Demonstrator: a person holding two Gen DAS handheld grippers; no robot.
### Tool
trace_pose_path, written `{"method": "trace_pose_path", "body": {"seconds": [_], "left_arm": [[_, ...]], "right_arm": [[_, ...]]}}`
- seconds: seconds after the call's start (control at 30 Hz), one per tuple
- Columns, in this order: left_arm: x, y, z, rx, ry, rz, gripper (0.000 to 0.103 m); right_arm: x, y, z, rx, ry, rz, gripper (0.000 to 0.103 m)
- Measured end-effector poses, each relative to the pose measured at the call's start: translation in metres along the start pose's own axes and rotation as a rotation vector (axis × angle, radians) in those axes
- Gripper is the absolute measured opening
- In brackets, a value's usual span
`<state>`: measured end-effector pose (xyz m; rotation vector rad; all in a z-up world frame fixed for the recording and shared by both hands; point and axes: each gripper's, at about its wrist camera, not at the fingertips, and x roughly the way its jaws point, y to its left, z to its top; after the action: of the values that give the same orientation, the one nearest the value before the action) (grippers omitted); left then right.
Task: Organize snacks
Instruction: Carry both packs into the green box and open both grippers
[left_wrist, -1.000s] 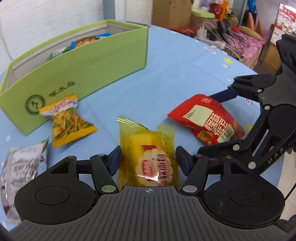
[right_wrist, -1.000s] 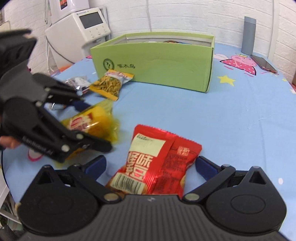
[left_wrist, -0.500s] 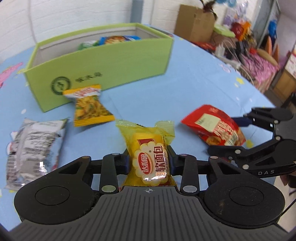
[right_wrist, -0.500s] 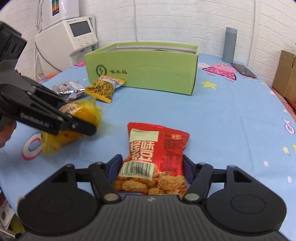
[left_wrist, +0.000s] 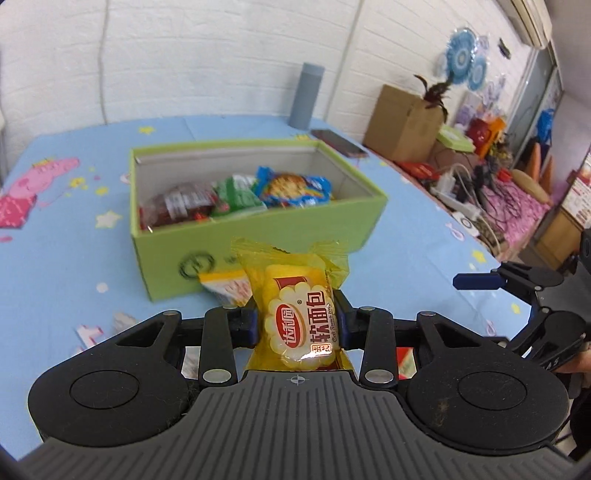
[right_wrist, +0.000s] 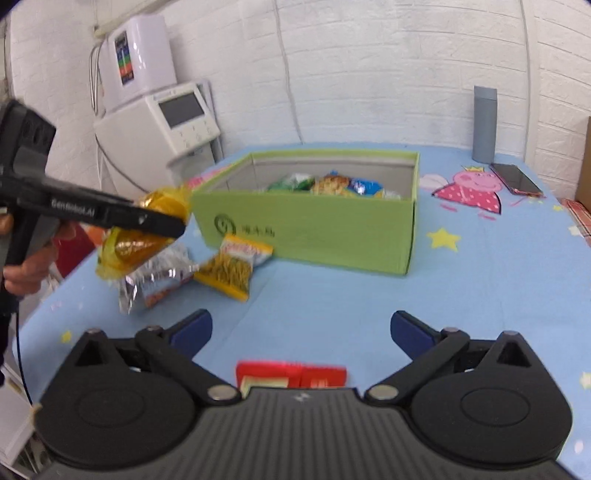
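My left gripper is shut on a yellow soft-bread packet and holds it in the air in front of the green box, which holds several snack packs. In the right wrist view the packet hangs above the table's left side. My right gripper is open and raised; the red snack pack lies on the table below it, mostly hidden by the gripper body. An orange-yellow snack pack and a silver pack lie in front of the green box.
A grey cylinder and a phone stand at the table's far edge. A white appliance stands left of the table. Cardboard boxes and clutter lie beyond the table's right side.
My left gripper has lifted the yellow packet off the table and tilted up toward the box. My right gripper has opened and risen off the red pack, which stays on the table.
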<state>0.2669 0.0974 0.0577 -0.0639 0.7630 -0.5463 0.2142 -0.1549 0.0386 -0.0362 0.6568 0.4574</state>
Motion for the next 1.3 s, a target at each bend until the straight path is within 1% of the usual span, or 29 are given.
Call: {"method": "trace_pose_path", "body": {"seconds": [0.1, 0.2, 0.27, 0.33, 0.4, 0.43, 0.47, 0.5, 0.67, 0.7, 0.73, 0.77, 0.8, 0.9, 1.0, 1.1, 1.2, 1.3], "left_arm": [[0.019, -0.011, -0.021, -0.006, 0.066, -0.03, 0.019], [0.028, -0.024, -0.044, 0.009, 0.123, -0.051, 0.019], [0.031, -0.029, -0.054, 0.031, 0.154, -0.029, 0.019], [0.034, -0.031, -0.061, 0.047, 0.168, 0.014, 0.019], [0.037, -0.03, -0.065, 0.05, 0.181, 0.037, 0.019], [0.039, -0.029, -0.066, 0.046, 0.188, 0.04, 0.02], [0.039, -0.029, -0.069, 0.046, 0.189, 0.043, 0.02], [0.039, -0.029, -0.07, 0.056, 0.183, 0.042, 0.02], [0.039, -0.029, -0.072, 0.075, 0.164, 0.032, 0.021], [0.039, -0.028, -0.072, 0.078, 0.161, 0.03, 0.02], [0.038, -0.027, -0.072, 0.073, 0.159, 0.022, 0.019], [0.037, -0.025, -0.073, 0.064, 0.159, 0.013, 0.019], [0.036, -0.023, -0.073, 0.051, 0.16, 0.001, 0.019], [0.032, -0.02, -0.074, 0.013, 0.167, -0.043, 0.019], [0.024, -0.02, -0.071, -0.013, 0.162, -0.077, 0.019], [0.01, -0.017, -0.054, -0.029, 0.124, -0.098, 0.019], [-0.005, -0.009, -0.023, -0.037, 0.048, -0.073, 0.019], [-0.013, 0.002, 0.021, -0.024, -0.042, -0.012, 0.019]], "right_arm": [[-0.003, 0.022, -0.019, -0.073, 0.039, -0.065, 0.102], [0.002, 0.042, -0.037, -0.15, 0.102, -0.07, 0.102], [0.009, 0.049, -0.044, -0.182, 0.145, -0.083, 0.102], [0.018, 0.05, -0.046, -0.209, 0.181, -0.085, 0.103], [0.026, 0.049, -0.045, -0.208, 0.206, -0.09, 0.103], [0.032, 0.046, -0.044, -0.195, 0.233, -0.089, 0.103], [0.038, 0.041, -0.044, -0.164, 0.271, -0.072, 0.103], [0.04, 0.036, -0.043, -0.114, 0.284, -0.04, 0.102], [0.044, 0.036, -0.04, -0.125, 0.313, -0.049, 0.101], [0.043, 0.037, -0.039, -0.125, 0.313, -0.049, 0.094], [0.04, 0.039, -0.038, -0.126, 0.305, -0.049, 0.074], [0.036, 0.039, -0.037, -0.129, 0.295, -0.059, 0.062], [0.033, 0.037, -0.034, -0.114, 0.298, -0.05, 0.059], [0.03, 0.032, -0.033, -0.095, 0.311, -0.052, 0.058], [0.022, 0.022, -0.029, 0.004, 0.293, 0.012, 0.057], [0.011, 0.017, -0.017, 0.058, 0.244, 0.067, 0.057], [0.001, 0.012, 0.011, 0.068, 0.167, 0.104, 0.057], [0.003, 0.005, 0.054, 0.031, 0.071, 0.088, 0.058]]}}
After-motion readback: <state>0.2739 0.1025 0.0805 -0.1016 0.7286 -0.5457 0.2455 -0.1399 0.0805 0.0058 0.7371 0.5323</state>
